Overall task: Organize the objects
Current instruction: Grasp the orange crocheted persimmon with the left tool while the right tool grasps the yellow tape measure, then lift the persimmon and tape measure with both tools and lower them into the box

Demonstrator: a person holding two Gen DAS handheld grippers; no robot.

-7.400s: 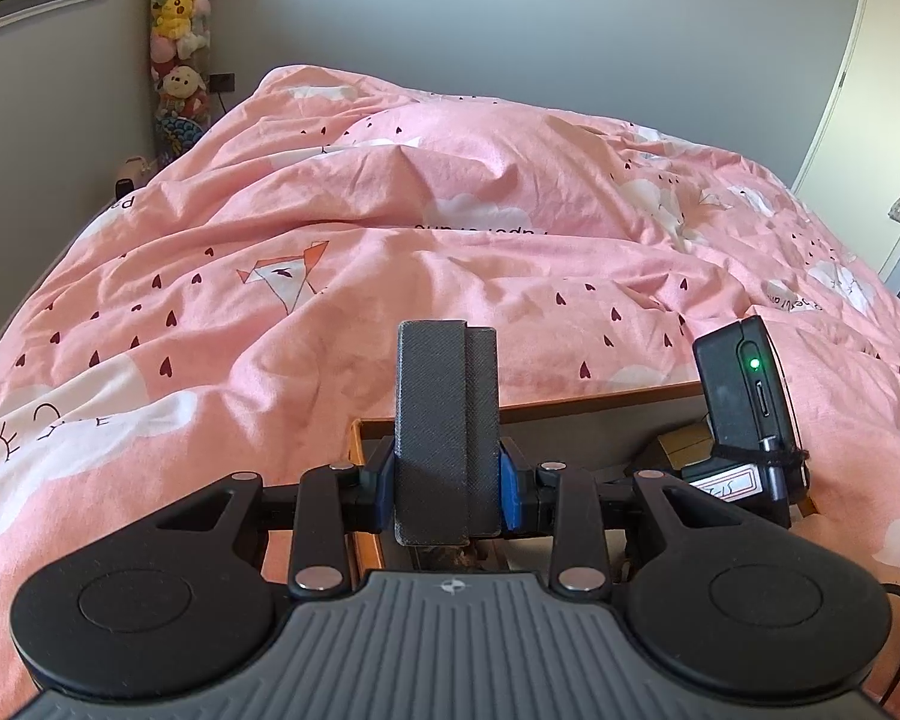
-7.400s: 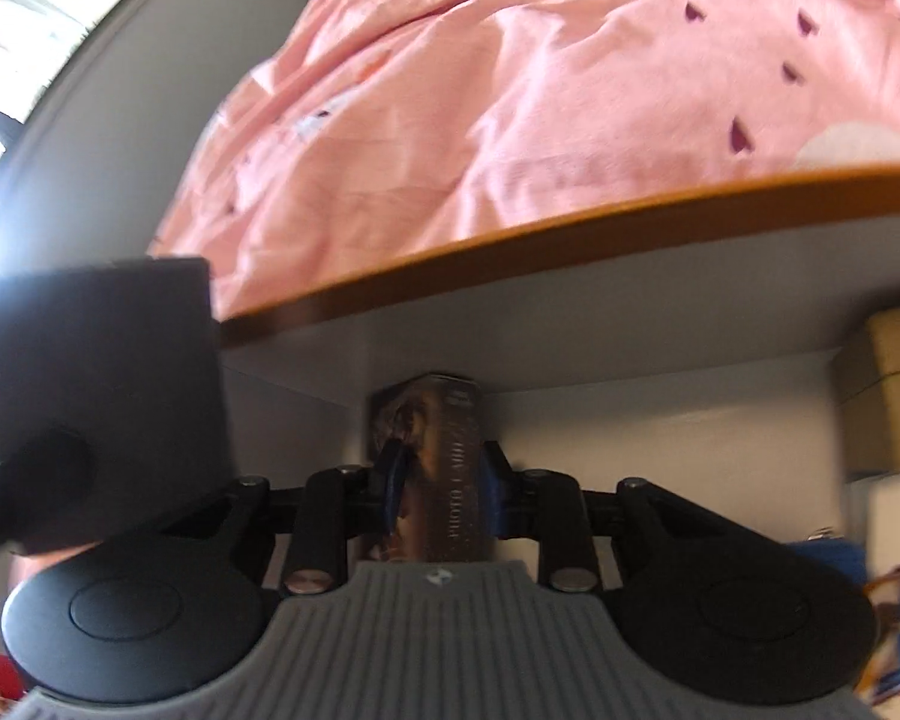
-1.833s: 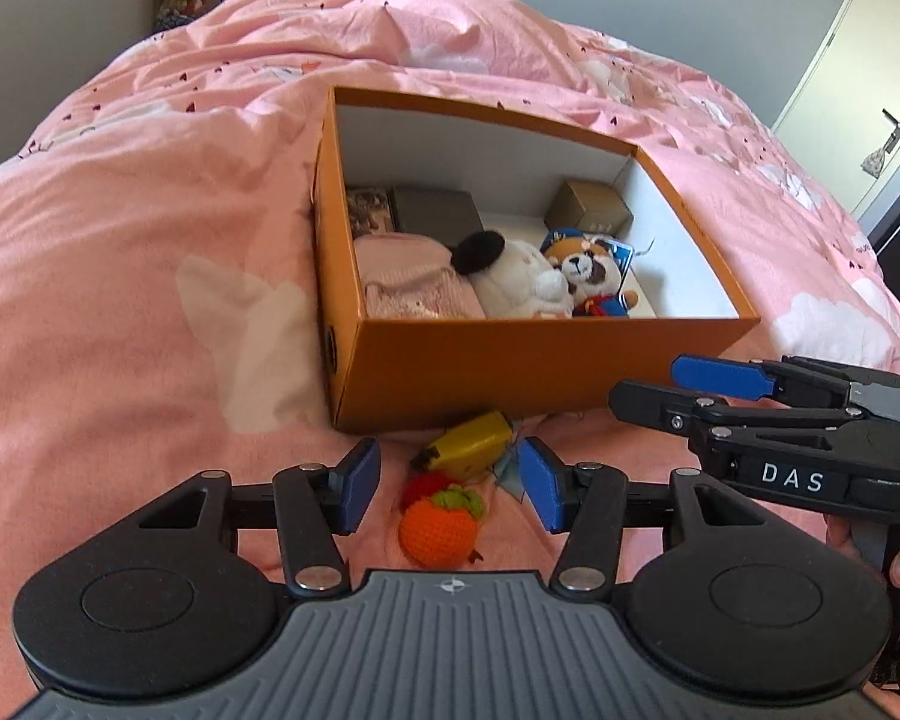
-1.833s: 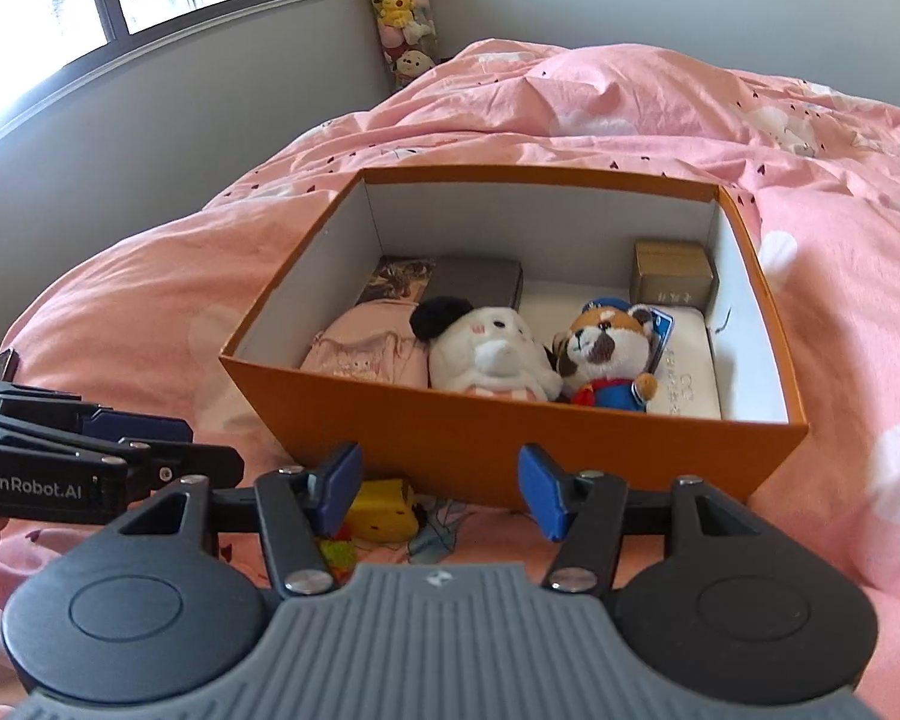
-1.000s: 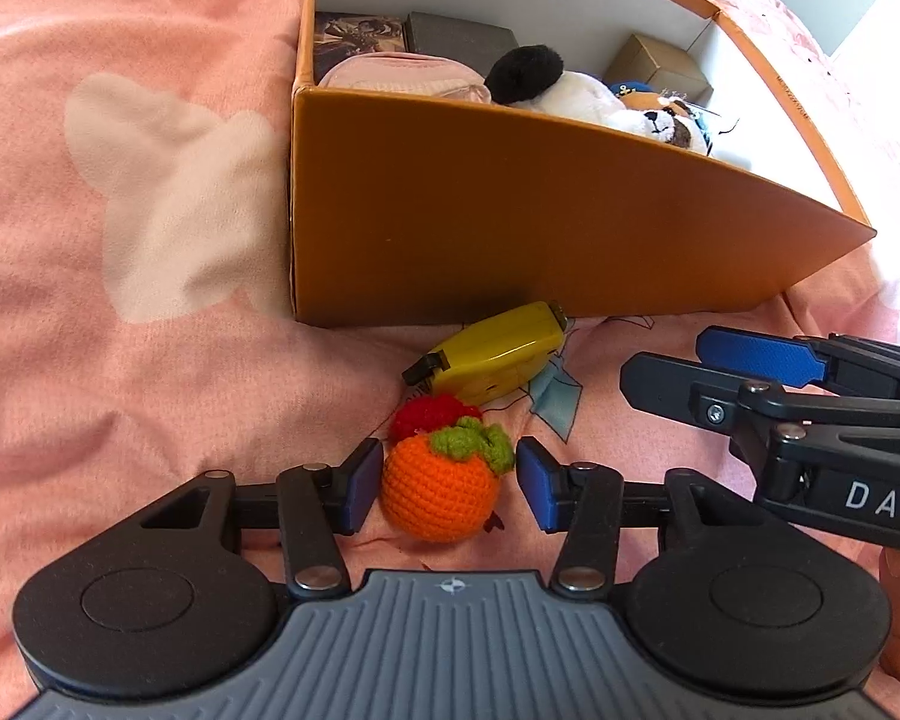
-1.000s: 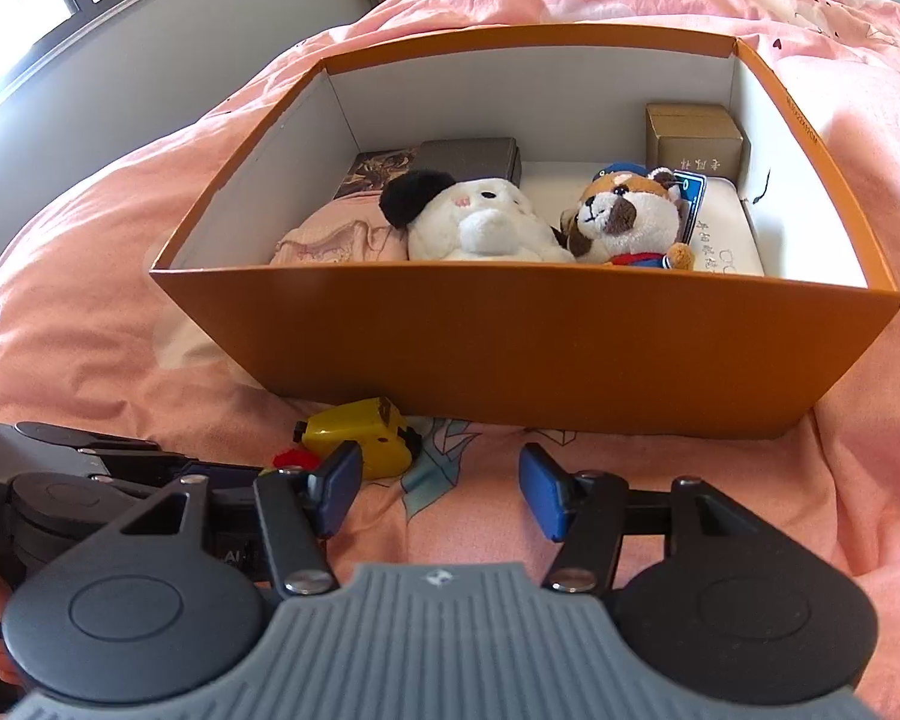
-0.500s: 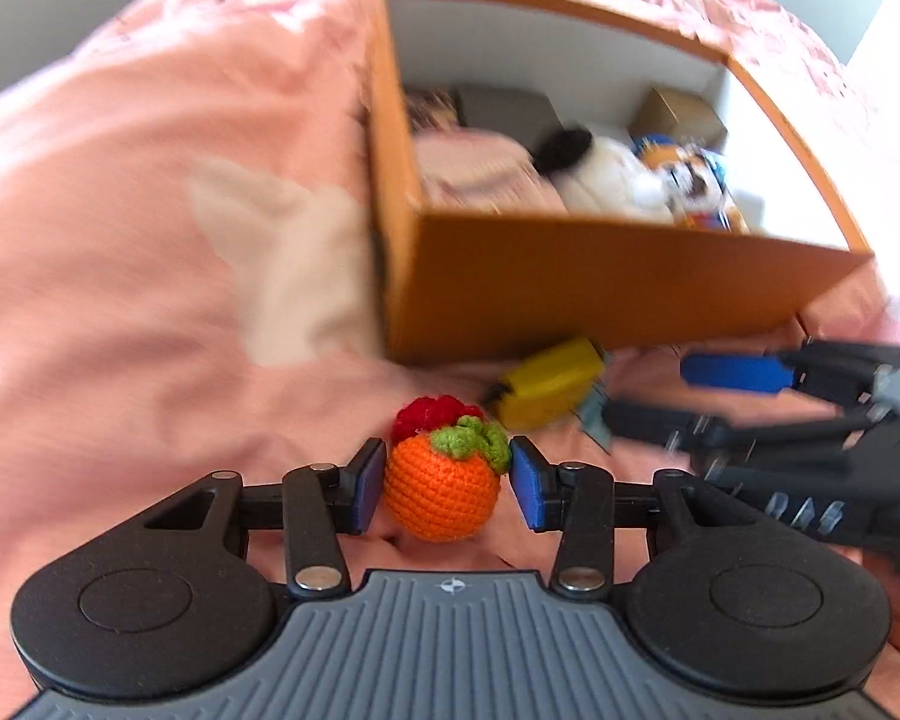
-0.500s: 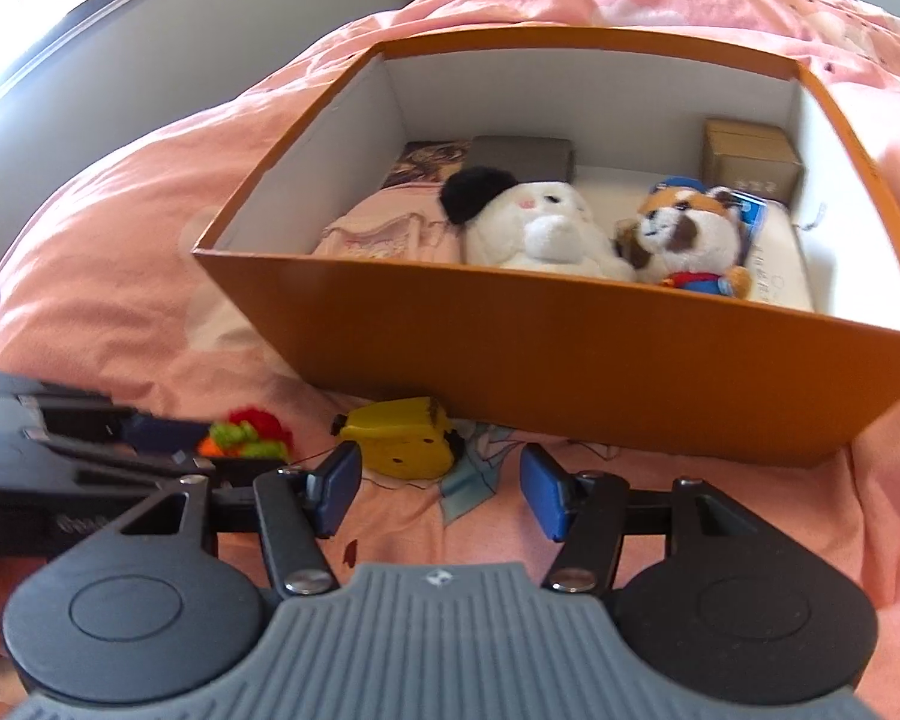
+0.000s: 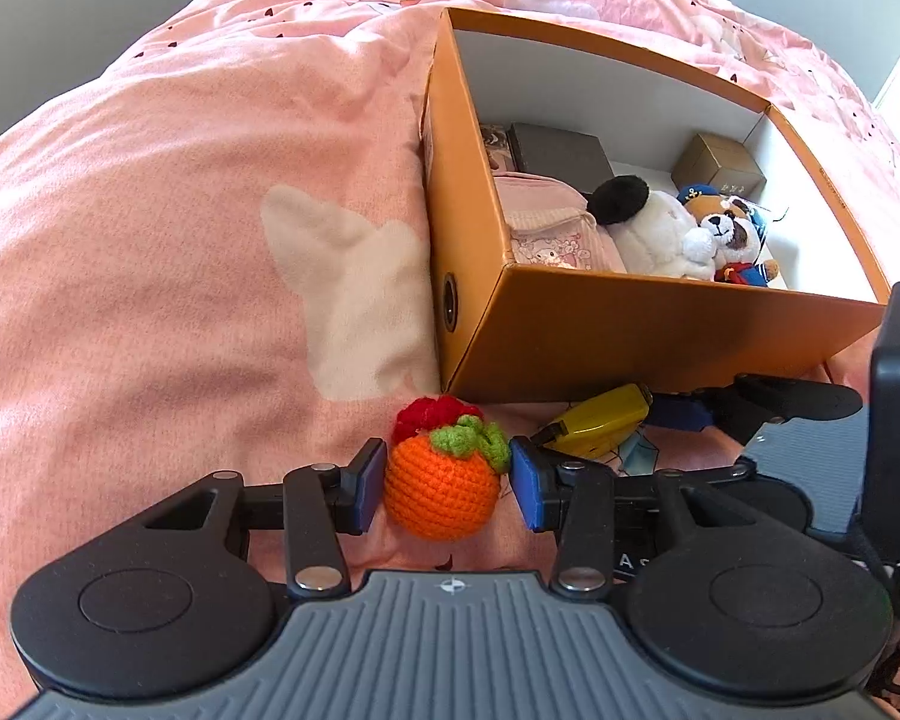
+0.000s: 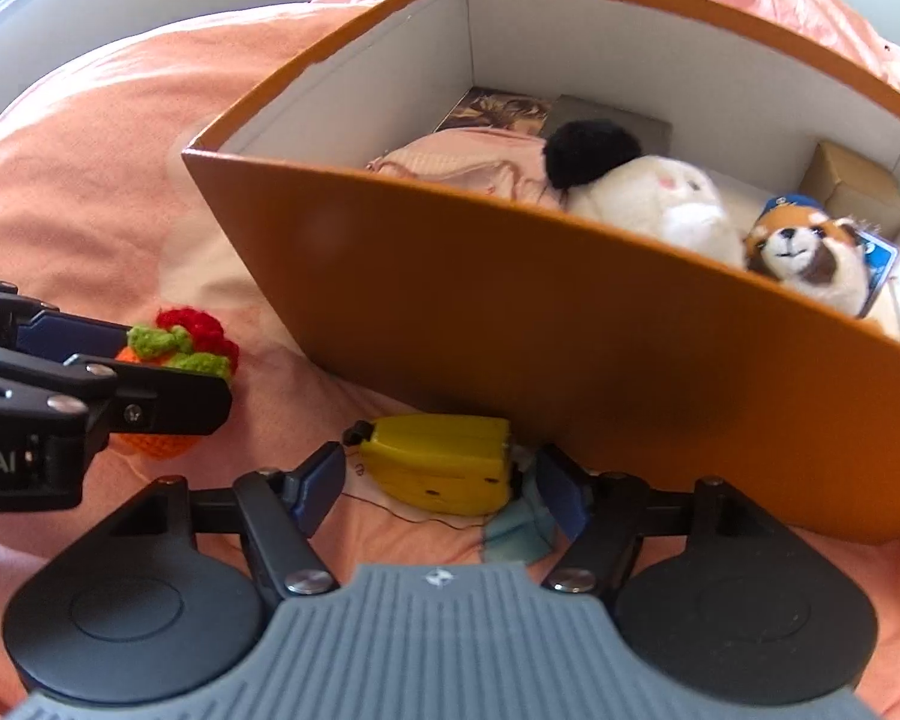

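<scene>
fingers of left gripper (image 9: 447, 485) now clamping crocheted orange (image 9: 441, 492), apparently lifted, right gripper (image 10: 440, 483) opening around untouched yellow toy (image 10: 443, 461)

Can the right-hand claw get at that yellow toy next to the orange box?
Probably yes: the right gripper is opening, its fingers straddling the yellow toy without pressing it. The orange box stands close behind.

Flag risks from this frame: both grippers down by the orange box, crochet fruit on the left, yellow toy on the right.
1. The left gripper pinches the round orange crocheted fruit only at its widest part; it may squirt out.
2. The right gripper, jaws opening, straddles the yellow banana-shaped toy, which lies against the orange cardboard box; a finger could catch the wall.
3. The grippers work close together and could collide.
</scene>
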